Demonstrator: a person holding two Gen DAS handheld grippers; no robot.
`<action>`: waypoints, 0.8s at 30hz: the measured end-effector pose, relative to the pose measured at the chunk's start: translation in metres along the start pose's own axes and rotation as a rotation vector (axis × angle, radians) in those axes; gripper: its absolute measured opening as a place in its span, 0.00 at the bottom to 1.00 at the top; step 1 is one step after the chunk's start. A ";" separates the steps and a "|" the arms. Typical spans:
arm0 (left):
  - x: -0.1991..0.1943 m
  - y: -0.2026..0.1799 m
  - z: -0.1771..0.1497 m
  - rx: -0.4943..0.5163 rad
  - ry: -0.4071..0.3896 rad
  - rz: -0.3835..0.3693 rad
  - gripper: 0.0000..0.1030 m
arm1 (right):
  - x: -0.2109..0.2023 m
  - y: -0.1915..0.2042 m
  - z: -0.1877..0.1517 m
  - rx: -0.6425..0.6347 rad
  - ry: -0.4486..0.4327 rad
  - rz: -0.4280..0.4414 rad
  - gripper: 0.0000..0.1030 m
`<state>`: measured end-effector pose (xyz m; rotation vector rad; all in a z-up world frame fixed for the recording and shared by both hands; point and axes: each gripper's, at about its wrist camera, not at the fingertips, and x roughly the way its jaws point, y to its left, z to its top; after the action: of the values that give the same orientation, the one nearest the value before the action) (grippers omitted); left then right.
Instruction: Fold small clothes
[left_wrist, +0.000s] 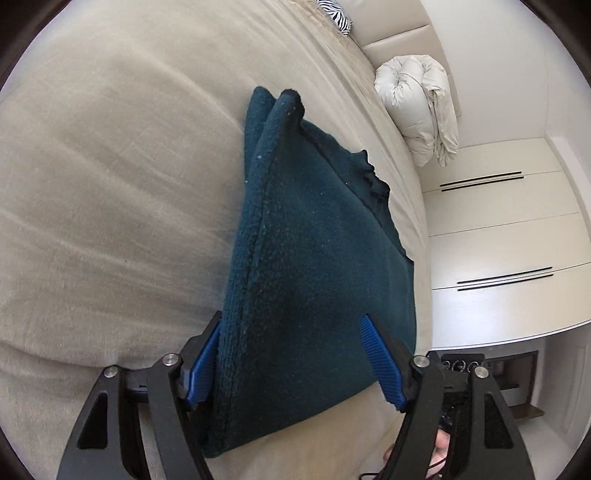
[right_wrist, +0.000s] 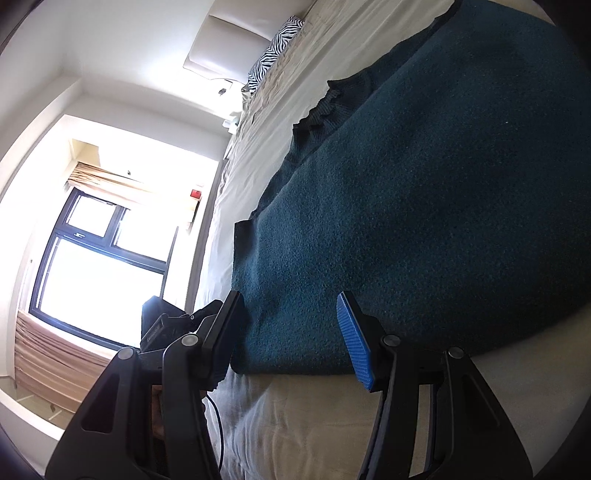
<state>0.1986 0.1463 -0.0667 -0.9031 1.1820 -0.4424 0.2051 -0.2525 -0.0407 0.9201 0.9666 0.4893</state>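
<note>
A dark teal fleece garment (left_wrist: 314, 258) lies folded on the beige bed sheet (left_wrist: 110, 184), its doubled edge running along the left. My left gripper (left_wrist: 291, 317) stands open astride the garment's near end: the left pad (left_wrist: 201, 365) rests against the folded edge, while the right pad (left_wrist: 382, 363) hovers over the cloth without pinching it. In the right wrist view the same garment (right_wrist: 424, 203) spreads flat over the sheet (right_wrist: 314, 424). My right gripper (right_wrist: 290, 295) is open over its near corner, with a gap at both pads.
A rolled white duvet (left_wrist: 417, 110) and a zebra-print pillow (left_wrist: 336, 14) (right_wrist: 273, 48) lie at the bed's far end. White cupboard doors (left_wrist: 498, 240) stand beyond one bed edge, a bright window (right_wrist: 99, 266) beyond the other. A hand (left_wrist: 441, 445) shows low down.
</note>
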 end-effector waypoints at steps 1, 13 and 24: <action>0.001 0.001 0.001 -0.009 0.007 -0.014 0.71 | 0.003 0.003 0.001 -0.006 0.006 0.001 0.51; 0.005 0.014 0.000 -0.079 0.000 -0.083 0.17 | 0.089 0.049 0.040 -0.110 0.142 -0.008 0.51; -0.005 -0.020 0.000 0.010 -0.068 -0.059 0.15 | 0.099 0.012 0.056 0.004 0.158 0.024 0.49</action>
<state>0.1999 0.1387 -0.0478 -0.9391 1.0922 -0.4616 0.3039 -0.1996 -0.0646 0.9078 1.1005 0.5874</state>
